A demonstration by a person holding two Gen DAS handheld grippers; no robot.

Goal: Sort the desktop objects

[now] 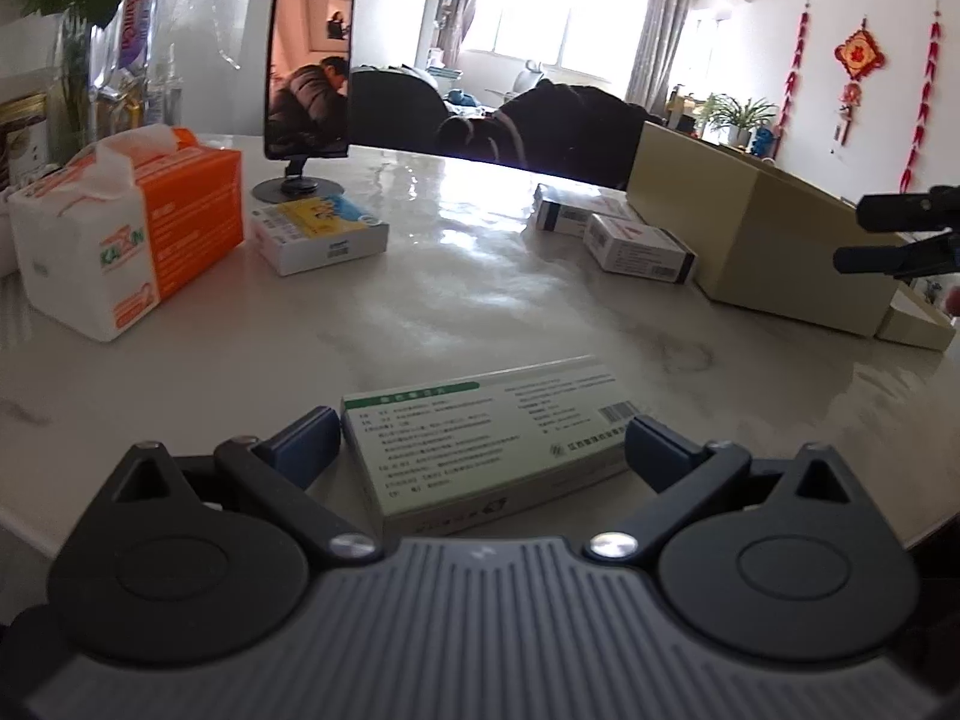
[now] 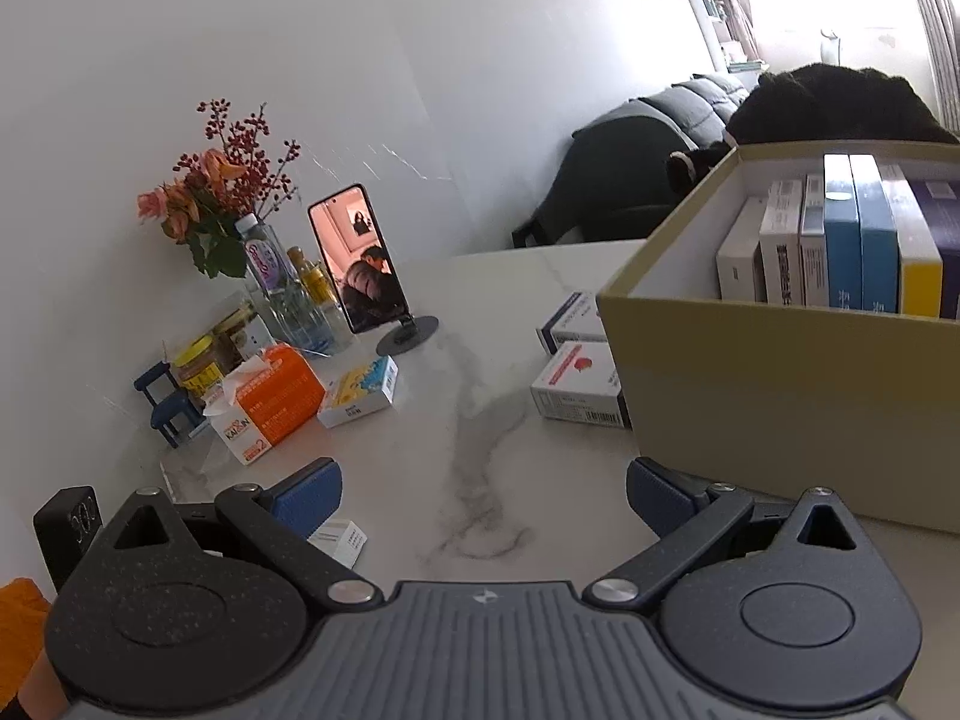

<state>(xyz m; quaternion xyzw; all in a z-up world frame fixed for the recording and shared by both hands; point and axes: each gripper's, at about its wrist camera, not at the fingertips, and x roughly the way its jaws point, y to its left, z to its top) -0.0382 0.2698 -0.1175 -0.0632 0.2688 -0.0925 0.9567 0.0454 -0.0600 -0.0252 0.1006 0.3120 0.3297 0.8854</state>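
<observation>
Left gripper [image 1: 483, 447] spread wide, blue pads either side of the green-striped medicine box [image 1: 489, 441], which lies flat at the near table edge. Left pad just beside the box end, right pad near the other; contact not confirmed, box not lifted.

Right gripper [image 2: 483, 495] also wide apart, empty, hovering over bare marble table [image 2: 480, 420] beside the beige storage box [image 2: 780, 384], where several cartons already stand upright.

Outward: two white boxes [image 1: 618, 234] near the storage box wall; yellow-blue box [image 1: 321, 231] by the phone stand [image 1: 297, 186]; tissue pack [image 1: 129, 234] far left.

Risks, as judged: the jaws span the box's long side, so closing may bow or crush thin card. An off-centre grip could let it swing or slip. It sits close to the edge; a nudge could send it off.
</observation>
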